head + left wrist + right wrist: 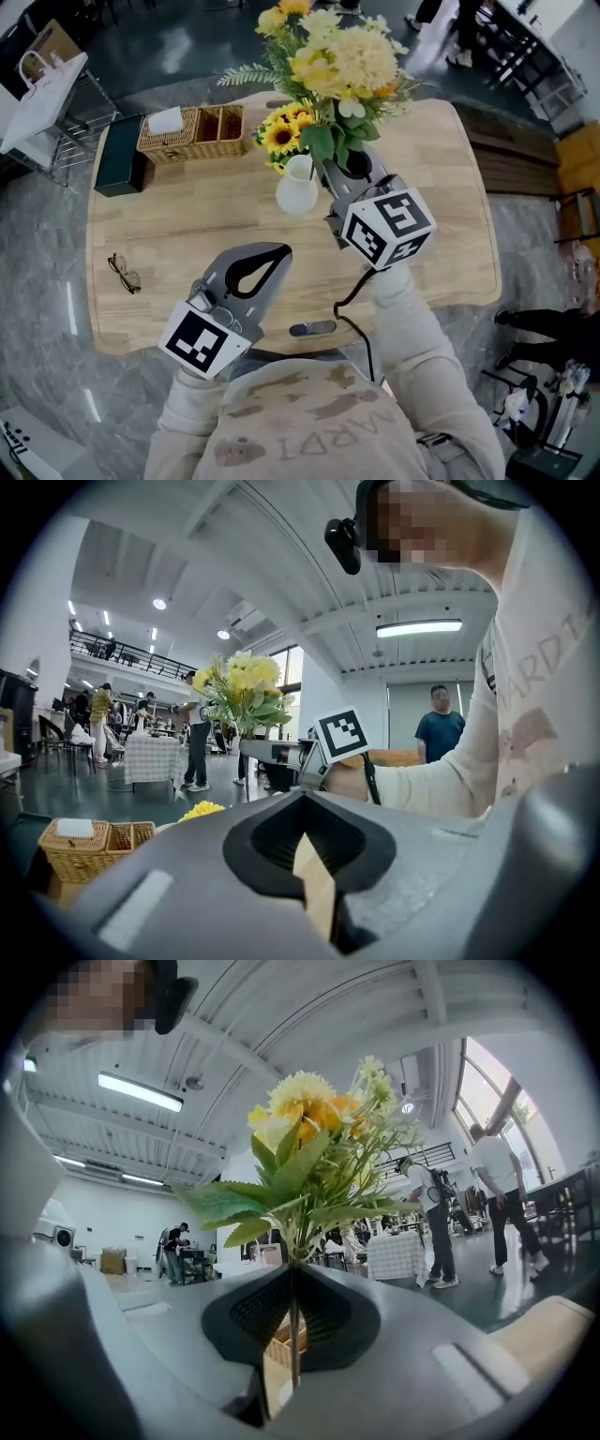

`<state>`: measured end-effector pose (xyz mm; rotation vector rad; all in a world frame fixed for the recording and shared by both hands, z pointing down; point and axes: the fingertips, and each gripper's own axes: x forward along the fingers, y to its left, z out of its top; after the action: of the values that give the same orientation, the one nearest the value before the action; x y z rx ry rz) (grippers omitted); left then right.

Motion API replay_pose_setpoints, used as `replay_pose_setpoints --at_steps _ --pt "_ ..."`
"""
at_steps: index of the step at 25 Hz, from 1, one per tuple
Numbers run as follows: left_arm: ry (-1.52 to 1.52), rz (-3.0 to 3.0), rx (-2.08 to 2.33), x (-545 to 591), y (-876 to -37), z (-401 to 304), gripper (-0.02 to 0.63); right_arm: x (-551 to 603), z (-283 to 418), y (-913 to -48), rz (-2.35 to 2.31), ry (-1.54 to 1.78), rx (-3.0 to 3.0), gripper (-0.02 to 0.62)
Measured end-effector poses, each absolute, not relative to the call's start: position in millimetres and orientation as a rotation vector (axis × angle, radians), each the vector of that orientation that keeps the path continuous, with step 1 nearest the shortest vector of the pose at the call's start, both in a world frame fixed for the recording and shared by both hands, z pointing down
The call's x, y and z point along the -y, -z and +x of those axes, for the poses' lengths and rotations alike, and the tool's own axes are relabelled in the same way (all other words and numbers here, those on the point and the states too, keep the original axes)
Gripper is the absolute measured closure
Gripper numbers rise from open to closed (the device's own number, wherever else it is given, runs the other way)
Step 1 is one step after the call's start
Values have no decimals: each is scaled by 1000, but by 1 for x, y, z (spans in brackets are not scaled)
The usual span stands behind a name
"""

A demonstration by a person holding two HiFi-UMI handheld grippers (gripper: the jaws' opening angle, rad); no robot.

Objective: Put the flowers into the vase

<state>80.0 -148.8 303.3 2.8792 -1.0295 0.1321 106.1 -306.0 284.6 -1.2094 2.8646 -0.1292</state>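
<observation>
A small white vase [297, 189] stands near the middle of the wooden table [187, 234], with sunflowers [281, 131] in it. My right gripper [343, 167] hovers just right of the vase, shut on the stems of a yellow flower bunch [339, 58] that rises over the vase. In the right gripper view a thin stem [294, 1326] is pinched between the jaws and the flower bunch [314, 1147] stands upright. My left gripper [269, 253] hangs over the table's front part, shut with nothing in it. In the left gripper view the left gripper [305, 803] faces the right gripper [279, 754].
A wicker basket [192, 134] and a dark green box [120, 155] sit at the table's far left. Glasses [125, 273] lie near the left edge, and a small dark object [312, 329] rests at the front edge. People stand in the hall behind.
</observation>
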Motion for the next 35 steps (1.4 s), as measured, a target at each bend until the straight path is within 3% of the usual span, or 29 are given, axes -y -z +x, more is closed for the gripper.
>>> replay_pose_setpoints --at_steps 23,35 --pt "-159 2811 1056 182 -334 47 606 319 87 -411 -1240 84 -3044 543" --pt "-178 2801 1048 188 -332 50 606 320 91 -416 -1330 93 -3053 499"
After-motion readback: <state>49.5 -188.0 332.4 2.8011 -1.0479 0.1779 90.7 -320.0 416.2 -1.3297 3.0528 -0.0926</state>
